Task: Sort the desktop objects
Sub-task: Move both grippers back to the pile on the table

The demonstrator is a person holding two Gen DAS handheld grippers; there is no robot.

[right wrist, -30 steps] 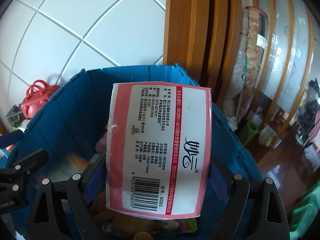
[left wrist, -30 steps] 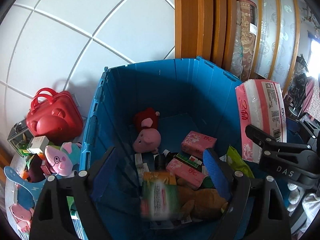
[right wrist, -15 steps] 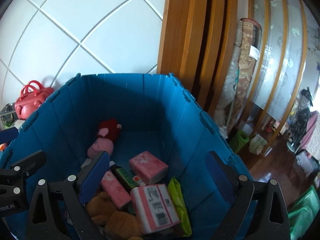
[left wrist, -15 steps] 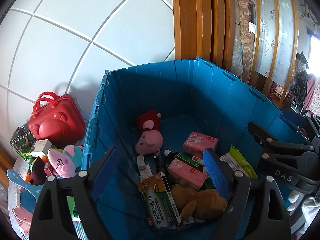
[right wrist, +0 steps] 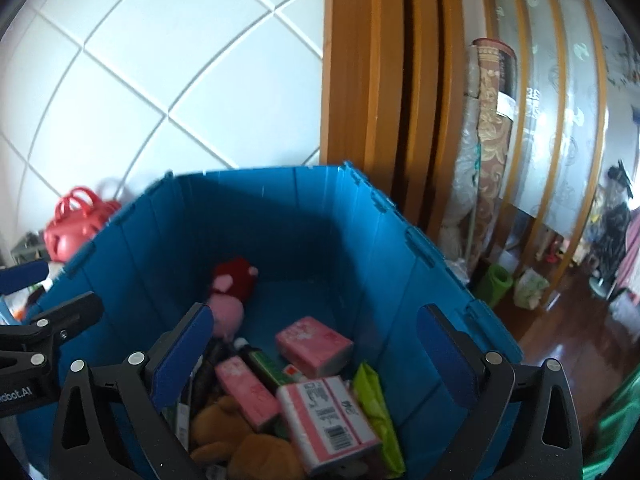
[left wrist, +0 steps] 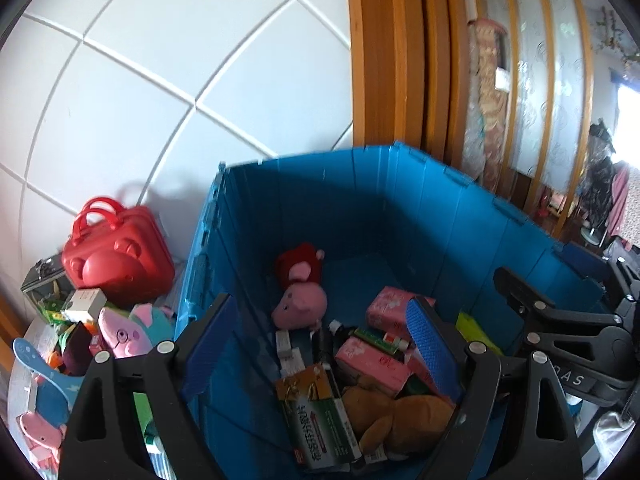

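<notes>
A blue folding crate [left wrist: 420,208] holds a pink pig plush [left wrist: 302,306], pink tissue packs [left wrist: 372,364], a green medicine box [left wrist: 320,420], a brown plush [left wrist: 400,412] and a dark bottle. My left gripper [left wrist: 316,344] is open and empty above the crate's near left side. My right gripper [right wrist: 316,344] is open and empty above the crate [right wrist: 280,216]. A pink-and-white tissue pack with a barcode [right wrist: 328,420] lies in the crate below the right gripper, beside a green packet [right wrist: 376,404].
Left of the crate, a red bear-faced case [left wrist: 116,256] stands by the tiled wall, with a pink-and-teal plush [left wrist: 132,330], small boxes [left wrist: 82,300] and other toys below it. A wooden door frame [left wrist: 392,56] rises behind. The right gripper's body [left wrist: 560,356] shows in the left wrist view.
My right gripper let go of the pink-and-white tissue pack, which now lies in the crate. The green medicine box dropped from my left gripper and settled. Both grippers have risen slightly.
</notes>
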